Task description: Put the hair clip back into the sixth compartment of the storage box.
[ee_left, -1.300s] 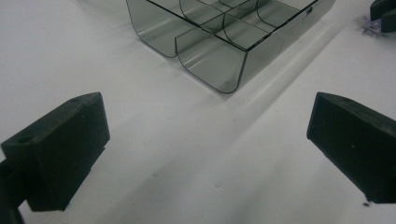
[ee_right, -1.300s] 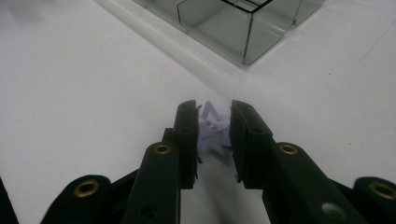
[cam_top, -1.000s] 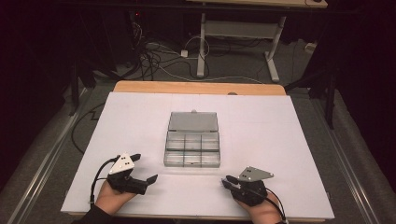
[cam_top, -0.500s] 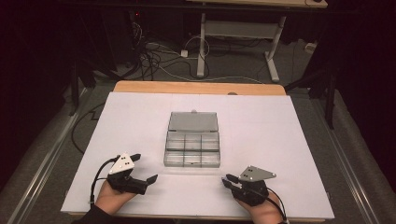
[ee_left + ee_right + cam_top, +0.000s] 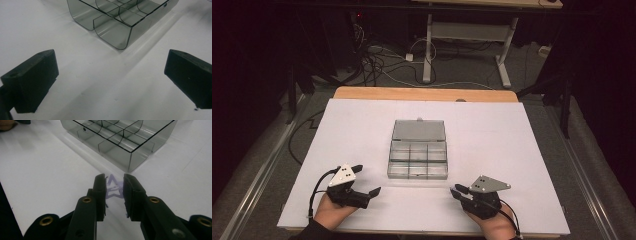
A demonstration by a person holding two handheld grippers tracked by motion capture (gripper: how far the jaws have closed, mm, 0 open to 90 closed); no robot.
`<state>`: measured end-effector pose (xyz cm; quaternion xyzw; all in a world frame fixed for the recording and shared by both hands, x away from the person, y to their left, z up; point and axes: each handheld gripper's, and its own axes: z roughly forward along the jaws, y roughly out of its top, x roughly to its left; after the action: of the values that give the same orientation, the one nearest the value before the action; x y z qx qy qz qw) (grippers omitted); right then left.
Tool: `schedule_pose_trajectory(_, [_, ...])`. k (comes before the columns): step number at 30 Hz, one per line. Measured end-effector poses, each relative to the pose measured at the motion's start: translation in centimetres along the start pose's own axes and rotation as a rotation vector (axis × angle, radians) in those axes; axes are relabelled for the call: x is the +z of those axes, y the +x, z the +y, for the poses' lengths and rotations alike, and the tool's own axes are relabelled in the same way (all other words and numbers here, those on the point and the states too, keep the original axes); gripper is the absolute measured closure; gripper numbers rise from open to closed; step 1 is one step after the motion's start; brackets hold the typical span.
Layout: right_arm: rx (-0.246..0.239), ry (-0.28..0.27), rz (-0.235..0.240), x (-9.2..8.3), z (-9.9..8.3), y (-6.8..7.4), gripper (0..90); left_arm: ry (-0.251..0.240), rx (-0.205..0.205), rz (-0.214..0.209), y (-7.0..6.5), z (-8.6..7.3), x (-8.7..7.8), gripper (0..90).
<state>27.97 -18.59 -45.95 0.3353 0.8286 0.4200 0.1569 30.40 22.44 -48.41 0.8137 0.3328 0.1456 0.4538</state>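
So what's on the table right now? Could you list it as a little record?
Surface: white table
Main item: clear compartment box, lid open, compartments look empty
Left tool: jaws wide apart, nothing between them, near the box's left front corner
Right tool: jaws narrowly apart, a purple star mark on the table between them

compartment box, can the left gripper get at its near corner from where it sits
Probably yes: the left gripper has its jaws wide apart, and bare white table lies between them and the box.
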Motion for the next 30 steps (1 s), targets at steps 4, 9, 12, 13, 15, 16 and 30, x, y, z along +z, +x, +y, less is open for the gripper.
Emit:
schedule_pose_trajectory(4, [-0.006, -0.005, 0.0, 0.1, 0.4, 0.1, 74.0, 0.0, 0.0, 0.0, 0.0, 0.0, 0.0, 0.0])
schedule_pose_trajectory(9, [-0.012, -0.016, 0.002, 0.2, 1.0, 0.1, 74.0, 0.002, 0.001, -0.002, 0.0, 0.0, 0.0, 0.0])
schedule_pose_trajectory(12, [-0.014, -0.018, 0.003, 0.3, 1.3, 0.1, 74.0, 0.003, 0.002, -0.003, 0.0, 0.0, 0.0, 0.0])
schedule_pose_trajectory(13, [-0.013, -0.018, 0.002, 0.4, 1.4, 0.1, 74.0, 0.003, 0.002, -0.003, 0.0, 0.0, 0.0, 0.0])
schedule_pose_trajectory(15, [-0.016, -0.019, 0.003, 0.5, 1.6, 0.2, 74.0, 0.001, 0.002, -0.003, 0.0, 0.0, 0.0, 0.0])
schedule_pose_trajectory(16, [-0.015, -0.02, 0.005, 0.6, 1.7, 0.2, 74.0, 0.001, 0.003, -0.003, 0.0, 0.0, 0.0, 0.0])
schedule_pose_trajectory(30, [-0.024, -0.025, 0.002, 1.0, 2.8, -0.1, 73.9, 0.0, 0.006, -0.004, 0.0, 0.0, 0.0, 0.0])
